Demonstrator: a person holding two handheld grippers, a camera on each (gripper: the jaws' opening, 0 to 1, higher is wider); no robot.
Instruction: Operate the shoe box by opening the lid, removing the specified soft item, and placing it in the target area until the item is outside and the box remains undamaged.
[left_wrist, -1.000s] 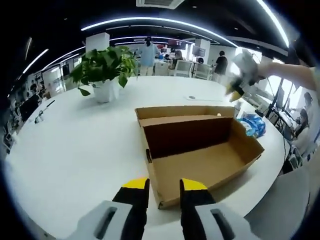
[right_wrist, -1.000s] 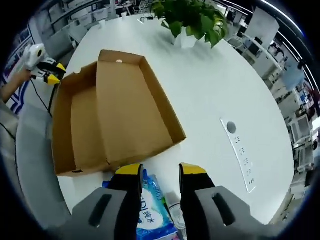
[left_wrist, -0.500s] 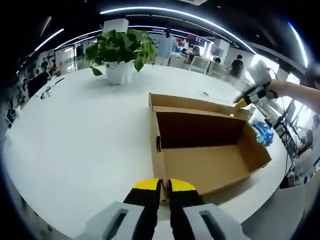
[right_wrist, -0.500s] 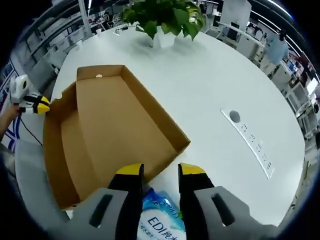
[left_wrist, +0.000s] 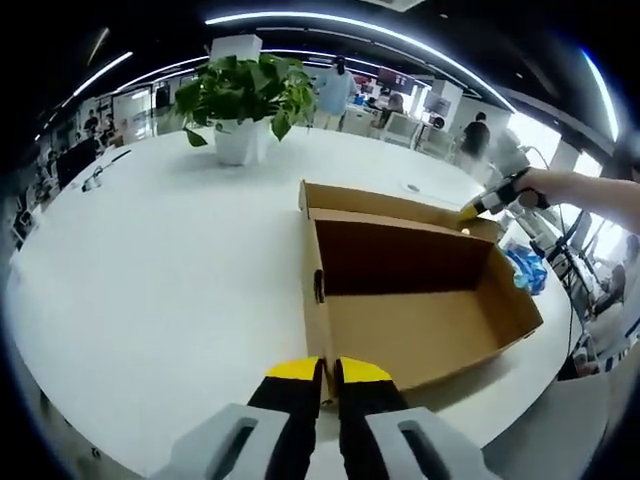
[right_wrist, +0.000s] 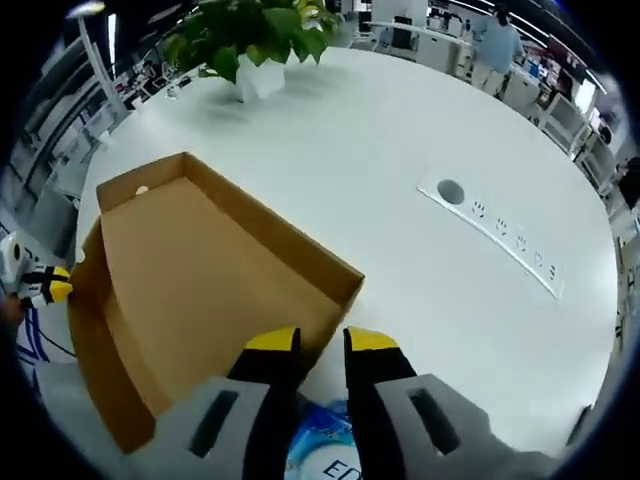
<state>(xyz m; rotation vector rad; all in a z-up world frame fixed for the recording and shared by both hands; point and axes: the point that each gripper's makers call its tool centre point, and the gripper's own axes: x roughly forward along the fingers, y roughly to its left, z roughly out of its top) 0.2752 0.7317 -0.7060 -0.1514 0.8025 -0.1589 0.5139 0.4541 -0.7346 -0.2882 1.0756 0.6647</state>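
Box (left_wrist: 410, 290) wall sits pinched in left tool (left_wrist: 326, 372); right tool (right_wrist: 320, 345), nearly clenched, perhaps grips nothing.

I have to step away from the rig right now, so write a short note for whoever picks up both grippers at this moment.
Left gripper: jaws nearly shut at the near corner of the shoe box; whether they pinch the wall is unclear.
Right gripper: jaws narrowly apart, holding nothing, at the box's far corner above the blue soft pack.
Done: the box is open and empty; the pack lies on the white table beside the box.
Left: confirm that spot is the target area, then let go of the box gently.
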